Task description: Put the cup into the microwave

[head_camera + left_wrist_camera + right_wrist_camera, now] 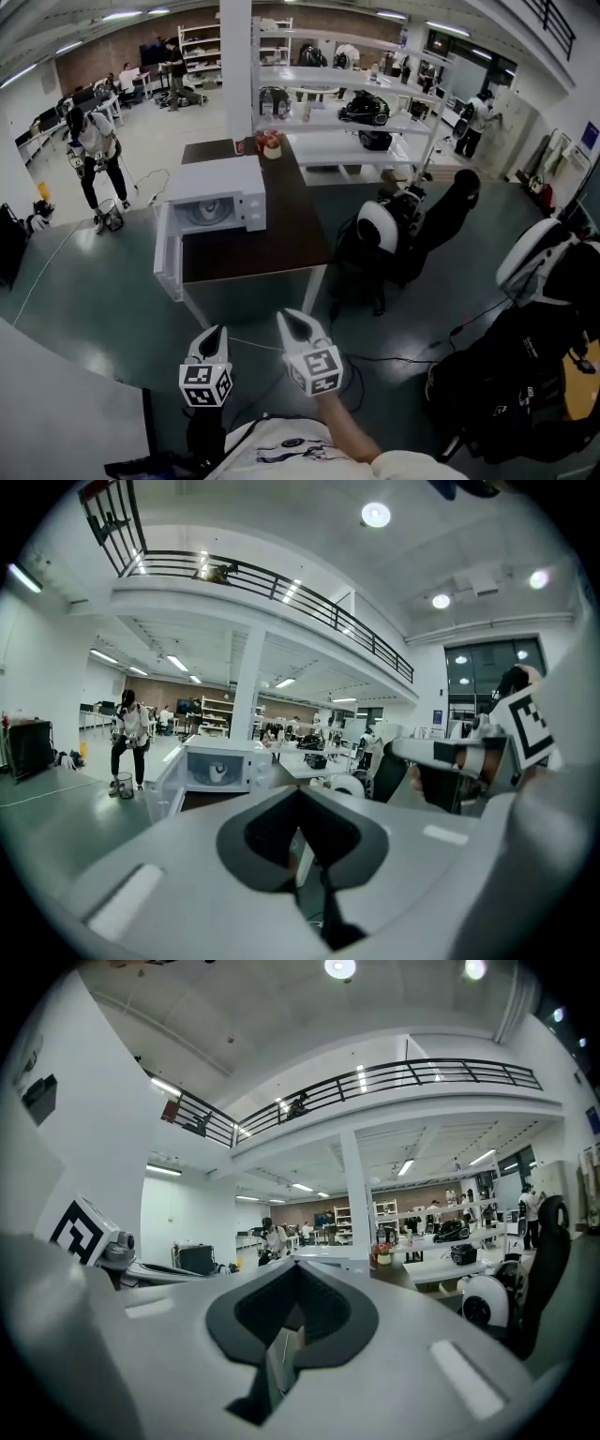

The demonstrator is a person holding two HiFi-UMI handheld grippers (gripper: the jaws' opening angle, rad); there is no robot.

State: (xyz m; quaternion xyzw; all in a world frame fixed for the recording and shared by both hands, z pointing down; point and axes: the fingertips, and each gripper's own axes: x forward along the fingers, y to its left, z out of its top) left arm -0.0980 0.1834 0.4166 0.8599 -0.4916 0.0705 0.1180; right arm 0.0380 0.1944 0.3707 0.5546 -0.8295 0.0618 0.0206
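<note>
Cup [247, 145], as I take the small red thing to be, stands at the far end of the worktop [281, 239], well apart from both grippers; nearest, the left gripper [216, 333] and right gripper [298, 323] have their fingers clenched on nothing, so a reach made like this would likely knock the cup over; the open microwave door [167, 253] juts past the near corner and could be bumped on approach; the microwave [217, 192] shows a pale round shape inside, plate or vessel I cannot tell; farthest, a flower pot [272, 142] just beside the cup holds blooms.
</note>
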